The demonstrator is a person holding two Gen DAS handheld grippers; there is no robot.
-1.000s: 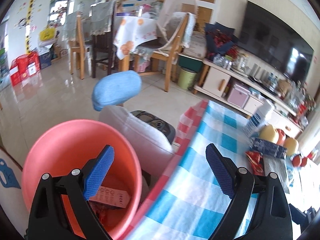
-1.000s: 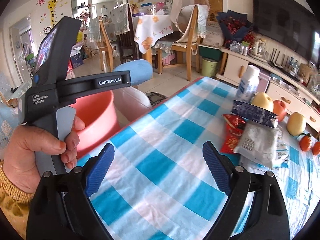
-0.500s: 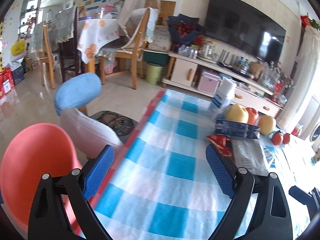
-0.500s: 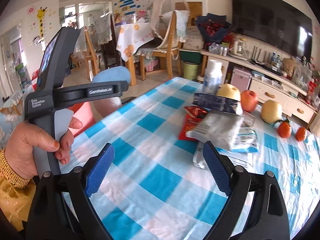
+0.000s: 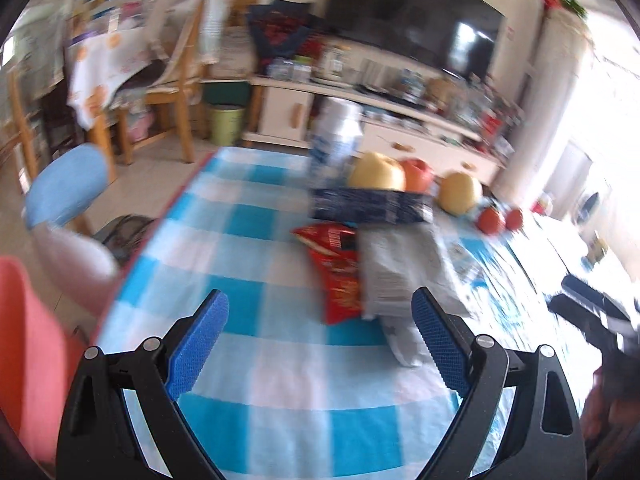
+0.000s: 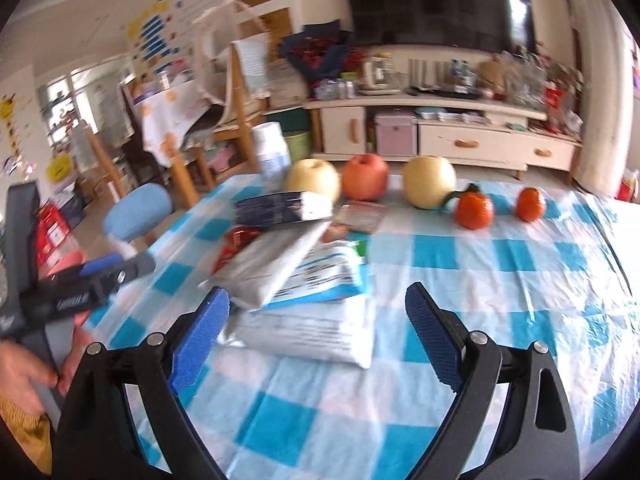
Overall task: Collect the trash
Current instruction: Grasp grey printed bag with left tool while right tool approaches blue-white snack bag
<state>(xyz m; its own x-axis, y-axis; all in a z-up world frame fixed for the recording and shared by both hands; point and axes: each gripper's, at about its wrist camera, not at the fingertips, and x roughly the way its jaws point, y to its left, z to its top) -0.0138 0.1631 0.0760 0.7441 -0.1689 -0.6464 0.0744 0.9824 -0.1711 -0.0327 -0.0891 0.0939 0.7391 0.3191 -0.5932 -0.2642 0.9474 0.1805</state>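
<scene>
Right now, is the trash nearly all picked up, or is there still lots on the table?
Lots is left. Both the left gripper and the right gripper are open with nothing between their fingers. A pile of wrappers sits on the checked tablecloth: a silver bag, a red packet, a dark blue pack. The pink bin waits beside the table; its inside is hidden.

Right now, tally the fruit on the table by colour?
Pale yellow: 2, one beside the white bottle, one to the right of the red one
Red: 1
Orange: 2, the larger, the smaller
Total: 5
</scene>
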